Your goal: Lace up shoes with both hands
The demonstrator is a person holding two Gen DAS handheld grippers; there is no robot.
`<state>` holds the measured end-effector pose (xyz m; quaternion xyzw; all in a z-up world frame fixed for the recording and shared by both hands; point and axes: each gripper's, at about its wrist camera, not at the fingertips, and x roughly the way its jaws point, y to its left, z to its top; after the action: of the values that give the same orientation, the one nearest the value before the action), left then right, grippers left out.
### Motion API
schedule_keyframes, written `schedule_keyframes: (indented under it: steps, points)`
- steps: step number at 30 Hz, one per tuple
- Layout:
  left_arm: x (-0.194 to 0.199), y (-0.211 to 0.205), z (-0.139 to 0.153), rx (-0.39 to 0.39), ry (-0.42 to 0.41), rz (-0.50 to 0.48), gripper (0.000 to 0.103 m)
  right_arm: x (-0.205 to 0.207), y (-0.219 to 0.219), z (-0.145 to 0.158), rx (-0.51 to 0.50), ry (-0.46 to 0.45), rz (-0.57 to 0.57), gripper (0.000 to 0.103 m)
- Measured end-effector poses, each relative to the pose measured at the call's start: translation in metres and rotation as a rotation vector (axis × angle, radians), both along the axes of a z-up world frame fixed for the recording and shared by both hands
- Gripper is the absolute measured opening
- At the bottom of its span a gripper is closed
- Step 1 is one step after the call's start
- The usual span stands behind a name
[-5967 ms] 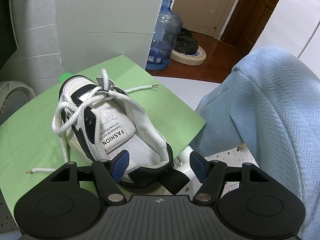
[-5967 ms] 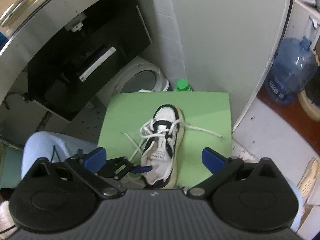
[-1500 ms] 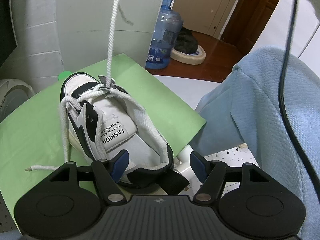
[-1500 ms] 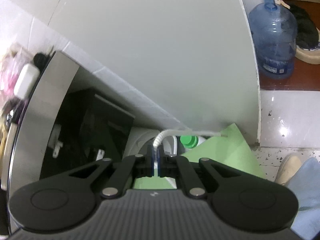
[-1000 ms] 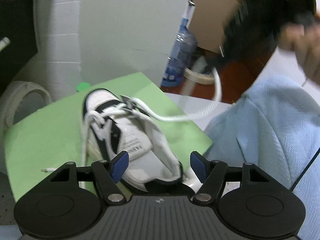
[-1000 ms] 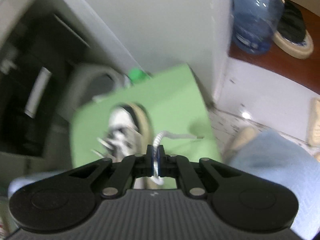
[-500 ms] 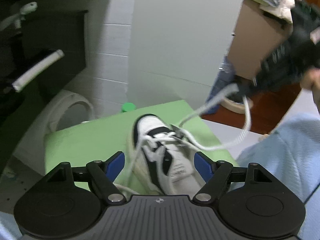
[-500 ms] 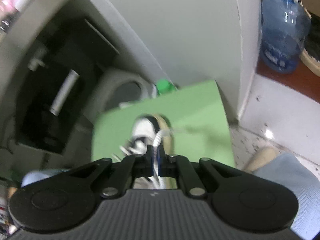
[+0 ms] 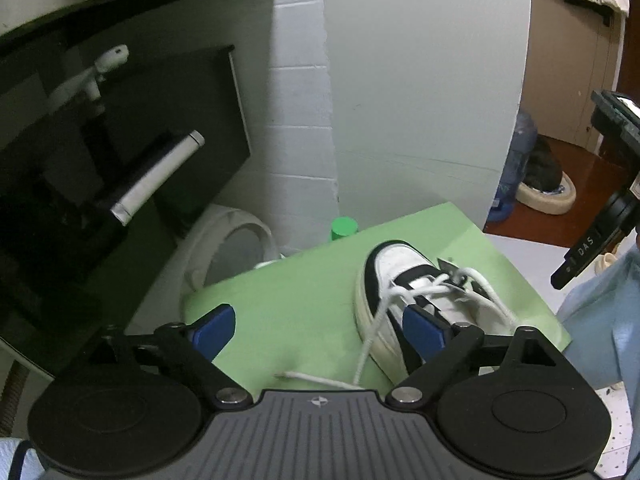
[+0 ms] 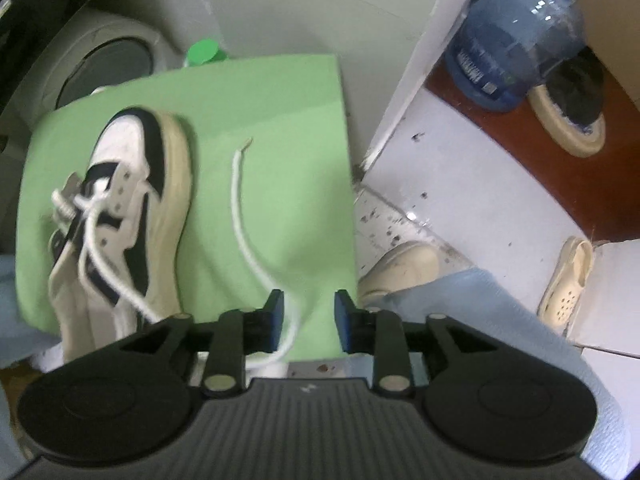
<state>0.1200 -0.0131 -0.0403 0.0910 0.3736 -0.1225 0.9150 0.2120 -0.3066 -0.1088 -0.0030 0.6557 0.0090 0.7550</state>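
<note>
A white and black sneaker (image 9: 404, 276) lies on a green mat (image 9: 304, 296), loosely laced at its front eyelets. One white lace end (image 9: 308, 378) trails over the mat just ahead of my left gripper (image 9: 318, 330), which hangs open above the mat left of the shoe, holding nothing. In the right wrist view the sneaker (image 10: 132, 184) is on the left and the other lace end (image 10: 240, 208) curves loose across the mat (image 10: 280, 120). That lace passes slack between the fingers of my right gripper (image 10: 310, 320), which is open. The right gripper's body (image 9: 600, 220) shows at the left view's right edge.
A blue water jug (image 10: 516, 36) stands on the floor beyond a white wall corner (image 10: 400, 100). A green bottle cap (image 10: 204, 52) and a round white appliance (image 10: 100, 60) sit behind the mat. Beige slippers (image 10: 400, 268) and a person's light blue trouser leg (image 10: 500, 320) are at right.
My right gripper came down from high up to the mat's right side and opened, dropping the lace onto the mat. My left gripper rose, swung left and opened wider.
</note>
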Motion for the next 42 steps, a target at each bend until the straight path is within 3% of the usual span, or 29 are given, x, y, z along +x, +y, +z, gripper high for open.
schedule_keyframes:
  steps: [6,10,12,18,21,23,27,30,35,38,42]
  points:
    - [0.006,0.008,0.007,-0.015,0.007,0.039,0.091,0.004,-0.009,0.014,0.052,-0.063,-0.035,0.066]
    - [0.01,0.011,0.012,-0.017,0.006,0.068,0.091,0.0,-0.009,0.027,0.061,-0.138,-0.041,0.098]
    - [0.012,0.012,0.016,-0.016,0.006,0.082,0.091,-0.003,-0.007,0.034,0.075,-0.193,-0.04,0.103]
    - [0.009,0.01,0.03,0.053,-0.094,0.069,0.091,-0.002,0.005,0.035,0.037,-0.283,0.051,0.103]
    - [0.009,0.01,0.035,0.079,-0.139,0.075,0.091,0.0,0.004,0.033,0.086,-0.322,0.05,0.103]
    - [0.011,0.012,0.036,0.056,-0.14,0.072,0.091,-0.001,0.003,0.034,0.099,-0.358,0.036,0.103]
    - [0.02,0.015,0.032,0.016,-0.089,0.06,0.091,0.002,0.013,0.028,-0.01,-0.423,0.057,0.103]
    - [0.028,0.017,0.023,0.025,-0.063,0.058,0.091,0.003,0.025,0.02,-0.04,-0.422,0.157,0.103]
    - [0.029,0.009,0.007,0.092,-0.126,0.052,0.091,0.012,0.027,0.005,0.149,-0.397,0.219,0.103]
    - [0.029,0.005,-0.005,0.102,-0.134,0.043,0.091,0.021,0.037,-0.011,0.107,-0.381,0.248,0.103]
    - [0.036,0.008,-0.016,0.036,-0.072,0.048,0.091,0.035,0.046,-0.026,0.034,-0.371,0.236,0.103]
